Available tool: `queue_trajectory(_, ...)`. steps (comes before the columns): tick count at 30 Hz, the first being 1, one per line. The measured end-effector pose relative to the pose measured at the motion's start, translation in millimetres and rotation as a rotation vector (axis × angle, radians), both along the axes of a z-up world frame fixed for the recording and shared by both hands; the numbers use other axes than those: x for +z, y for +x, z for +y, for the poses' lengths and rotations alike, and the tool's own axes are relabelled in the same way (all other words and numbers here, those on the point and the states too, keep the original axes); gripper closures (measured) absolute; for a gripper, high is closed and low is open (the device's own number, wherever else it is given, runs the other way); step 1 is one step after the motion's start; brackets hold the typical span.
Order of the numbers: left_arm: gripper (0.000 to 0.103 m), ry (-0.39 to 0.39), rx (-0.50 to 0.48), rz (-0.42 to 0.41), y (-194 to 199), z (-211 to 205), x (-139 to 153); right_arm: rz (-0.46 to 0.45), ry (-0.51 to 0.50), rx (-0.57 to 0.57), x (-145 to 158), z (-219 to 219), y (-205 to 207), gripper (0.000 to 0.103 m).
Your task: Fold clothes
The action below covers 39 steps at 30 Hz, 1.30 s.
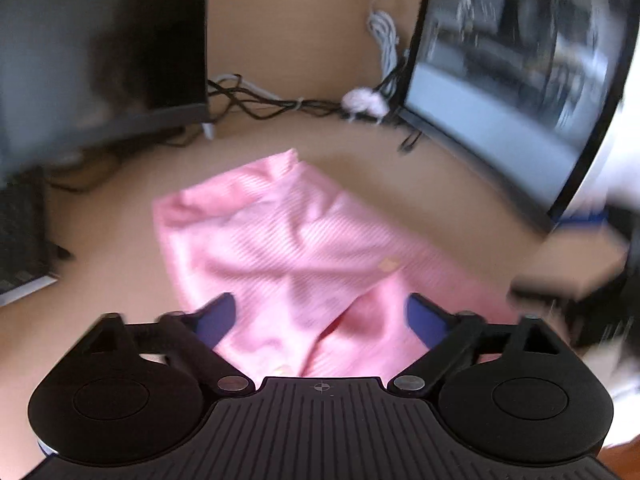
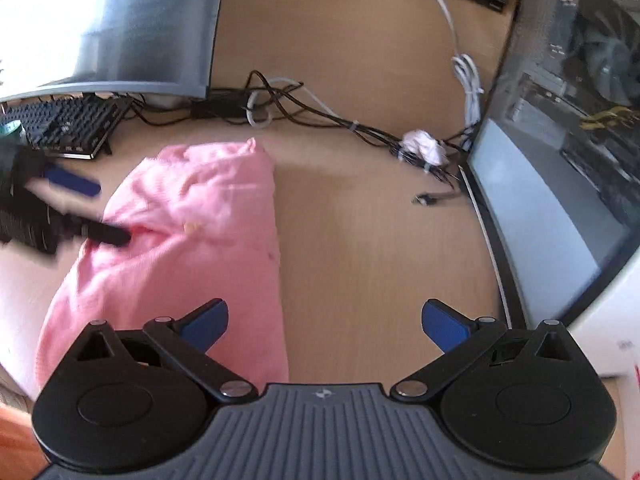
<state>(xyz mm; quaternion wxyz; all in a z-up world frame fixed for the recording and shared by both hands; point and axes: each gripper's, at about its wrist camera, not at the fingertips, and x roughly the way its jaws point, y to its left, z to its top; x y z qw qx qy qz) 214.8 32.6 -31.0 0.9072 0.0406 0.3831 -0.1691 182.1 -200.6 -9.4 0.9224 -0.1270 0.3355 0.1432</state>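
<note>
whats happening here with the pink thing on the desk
A person is folding a pink garment on a wooden desk, with handheld tongs in each hand. The left tongs are open and spread over the near part of the cloth, not gripping it. The right tongs are open too, over the garment's right edge and bare desk. The garment lies loosely bunched. A keyboard and tangled cables sit behind it.

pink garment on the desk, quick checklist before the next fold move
1. Left claw open: ok, fingers spread wide.
2. Right claw open: ok, nothing between its fingers.
3. Left claw over the pink garment: ok, cloth lies between its fingers, not gripped.
4. Right claw on cloth: not ok, mostly above bare desk beside the garment's edge.
5. Garment flat: not ok, wrinkled and partly folded over.
6. Cables apart from the garment: ok.
</note>
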Motion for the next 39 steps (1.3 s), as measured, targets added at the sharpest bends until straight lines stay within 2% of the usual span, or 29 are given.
queue_trajectory(2, 0.033, 0.064, 0.020, 0.014, 0.6, -4.3, -8.3, 0.007, -0.002, 0.031, -3.2, 9.4, 8.8, 0.000)
queue_trajectory(4, 0.044, 0.145, 0.053, -0.008, 0.0, -5.0, -14.0, 0.018, -0.034, 0.065, -12.1, 21.5, 14.4, 0.000)
queue_trajectory(5, 0.052, 0.189, 0.073, -0.027, -0.5, -4.6, -16.4, 0.022, -0.062, 0.079, -18.3, 27.5, 15.3, 0.000)
queue_trajectory(7, 0.052, 0.254, 0.110, -0.056, -2.2, -1.6, -18.5, 0.031, -0.111, 0.105, -29.8, 37.1, 15.8, 0.000)
queue_trajectory(9, 0.042, 0.238, 0.138, -0.058, -6.0, 9.8, -11.6, 0.040, -0.106, 0.114, -33.1, 37.1, 13.6, 0.000)
queue_trajectory(11, 0.040, 0.205, 0.106, -0.067, -15.7, 16.0, -1.8, 0.047, -0.042, 0.107, -24.3, 28.8, 18.4, 0.000)
queue_trajectory(12, 0.036, 0.174, 0.078, -0.070, -21.6, 17.3, 3.9, 0.051, -0.007, 0.103, -19.3, 24.3, 21.2, 0.000)
queue_trajectory(14, 0.025, 0.050, 0.019, -0.058, -30.3, 18.2, 15.9, 0.057, 0.059, 0.084, -10.1, 17.1, 30.5, 0.000)
queue_trajectory(16, 0.020, -0.050, -0.040, -0.049, -33.1, 13.2, 22.5, 0.058, 0.102, 0.043, -4.0, 17.2, 45.9, 0.000)
queue_trajectory(18, 0.015, -0.074, -0.090, -0.041, -31.0, 0.1, 20.9, 0.055, 0.077, 0.029, -7.7, 26.5, 62.7, 0.000)
queue_trajectory(20, 0.016, -0.065, -0.110, 0.005, -24.2, -12.7, 8.3, 0.053, 0.047, 0.020, -12.3, 36.1, 79.8, 0.000)
queue_trajectory(23, 0.017, -0.070, -0.086, 0.116, -15.3, -15.9, -16.3, 0.053, -0.104, 0.016, -36.9, 50.6, 91.3, 0.000)
queue_trajectory(25, 0.017, -0.091, -0.070, 0.127, -15.9, -9.1, -18.3, 0.021, -0.161, -0.009, -46.6, 46.7, 90.8, 0.000)
queue_trajectory(28, 0.021, -0.113, -0.038, 0.119, -15.3, -1.2, -6.0, 0.034, -0.150, -0.060, -39.7, 32.2, 87.4, 0.000)
queue_trajectory(30, 0.016, -0.140, -0.024, 0.094, -14.7, 1.7, 5.1, 0.027, -0.106, -0.040, -29.3, 23.2, 74.9, 0.000)
queue_trajectory(32, 0.016, -0.222, -0.021, 0.092, -13.2, 9.2, 14.1, 0.035, -0.044, -0.006, -19.2, 15.9, 60.8, 0.000)
queue_trajectory(35, 0.014, -0.362, -0.006, 0.151, -1.4, 14.2, 10.5, 0.101, 0.017, 0.087, -19.4, 16.9, 38.1, 0.000)
queue_trajectory(37, 0.013, -0.376, 0.015, 0.203, 4.8, 12.4, -3.4, 0.120, -0.072, 0.128, -35.2, 26.3, 24.4, 0.000)
queue_trajectory(39, 0.014, -0.349, 0.039, 0.250, 9.2, 9.7, -16.0, 0.120, -0.118, 0.131, -42.7, 29.7, 19.6, 0.000)
